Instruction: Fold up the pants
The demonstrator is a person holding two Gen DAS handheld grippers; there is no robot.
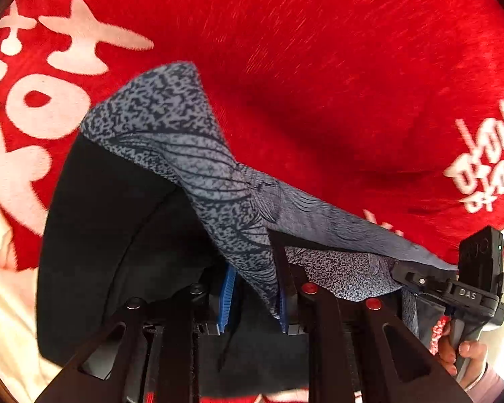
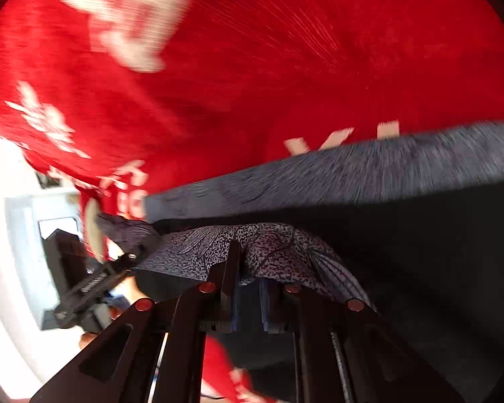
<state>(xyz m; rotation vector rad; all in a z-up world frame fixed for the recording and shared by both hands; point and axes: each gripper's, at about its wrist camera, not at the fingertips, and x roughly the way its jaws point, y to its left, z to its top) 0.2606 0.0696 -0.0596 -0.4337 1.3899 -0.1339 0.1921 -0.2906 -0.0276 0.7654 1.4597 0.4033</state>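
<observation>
On my left wrist view, the left tool (image 1: pixel 257 305) is clenched on the pants (image 1: pixel 171 127), whose grey speckled fabric rises toward the upper left of the frame, black lining below it. The right tool (image 1: pixel 430 280) grips the same edge at lower right, a hand (image 1: pixel 463 356) behind it. On my right view that tool (image 2: pixel 250 297) pinches the cloth over a red printed cover (image 2: pixel 285 67).

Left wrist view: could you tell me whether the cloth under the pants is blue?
No, the cloth under the pants is red with white print.
</observation>
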